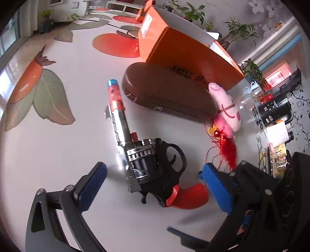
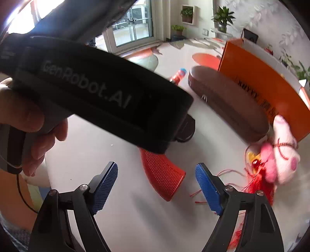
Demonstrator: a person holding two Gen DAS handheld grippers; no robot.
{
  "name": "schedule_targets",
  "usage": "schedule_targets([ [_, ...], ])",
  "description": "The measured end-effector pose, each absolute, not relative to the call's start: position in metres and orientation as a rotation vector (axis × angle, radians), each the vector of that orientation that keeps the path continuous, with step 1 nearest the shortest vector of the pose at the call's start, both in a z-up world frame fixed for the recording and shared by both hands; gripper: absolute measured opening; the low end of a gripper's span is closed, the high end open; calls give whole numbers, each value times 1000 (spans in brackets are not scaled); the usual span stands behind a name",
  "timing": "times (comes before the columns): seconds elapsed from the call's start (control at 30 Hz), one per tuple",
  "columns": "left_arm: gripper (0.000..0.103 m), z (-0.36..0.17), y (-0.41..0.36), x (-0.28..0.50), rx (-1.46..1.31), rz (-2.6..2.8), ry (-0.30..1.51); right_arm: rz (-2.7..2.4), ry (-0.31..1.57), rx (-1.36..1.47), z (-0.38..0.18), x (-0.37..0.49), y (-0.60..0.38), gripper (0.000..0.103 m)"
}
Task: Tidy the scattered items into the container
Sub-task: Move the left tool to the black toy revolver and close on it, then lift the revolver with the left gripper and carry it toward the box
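Note:
A toy revolver (image 1: 143,160) with chrome barrel, black body and red grip lies on the white table. My left gripper (image 1: 153,174) is open, its blue pads on either side of the revolver's body. A brown glasses case (image 1: 168,91) lies beyond, against the orange box (image 1: 186,46). A pink plush charm (image 1: 226,108) with a red tassel (image 1: 228,151) lies to the right. In the right wrist view my right gripper (image 2: 157,184) is open and empty, just short of the revolver's red grip (image 2: 162,172). The left gripper's black body (image 2: 93,87) hides the rest of the revolver there.
The table (image 1: 77,147) has orange fruit and leaf prints. A black speaker (image 1: 273,110), glass jars and papers stand at the right edge. Potted plants (image 1: 193,11) stand behind the box. A hand (image 2: 29,124) holds the left gripper in the right wrist view.

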State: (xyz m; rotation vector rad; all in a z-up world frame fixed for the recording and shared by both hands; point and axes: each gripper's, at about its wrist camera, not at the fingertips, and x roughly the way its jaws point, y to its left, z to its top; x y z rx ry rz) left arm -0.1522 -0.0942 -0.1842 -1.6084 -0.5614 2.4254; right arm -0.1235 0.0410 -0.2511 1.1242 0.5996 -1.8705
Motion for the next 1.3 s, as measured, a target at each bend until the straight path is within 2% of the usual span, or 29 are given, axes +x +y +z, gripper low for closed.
schedule_targets([
  [0.03,94,-184,-92,-152,-1614,2431,-544,-1880,609,1119,-252,-123,41,70],
  [0.1,81,-182,-90,-151,-1621,2440,-518,-1890,637,1104,-254,-122,41,64],
  [0.13,65,-182,-90,-151,-1624,2442,-512,-1895,638,1103,-254,-122,42,56],
  [0.23,52,-181,-90,-150,-1639,2454,-499,-1909,627,1114,-255,-126,44,42],
  [0.3,49,-182,-94,-149,-1632,2450,-526,-1914,622,1121,-256,-129,46,42],
  [0.43,36,-181,-106,-144,-1595,2432,-628,-1910,622,1118,-260,-129,49,40],
  [0.6,35,-174,-99,-142,-1604,2444,-553,-1887,628,1112,-260,-127,53,38],
  [0.87,35,-159,-103,-142,-1564,2453,-577,-1878,589,1087,-243,-127,53,35],
  [1.0,33,-146,-100,-141,-1545,2473,-539,-1868,633,1028,-224,-115,44,25],
  [1.3,32,-139,-99,-135,-1549,2467,-550,-1860,593,1045,-212,-99,47,25],
])
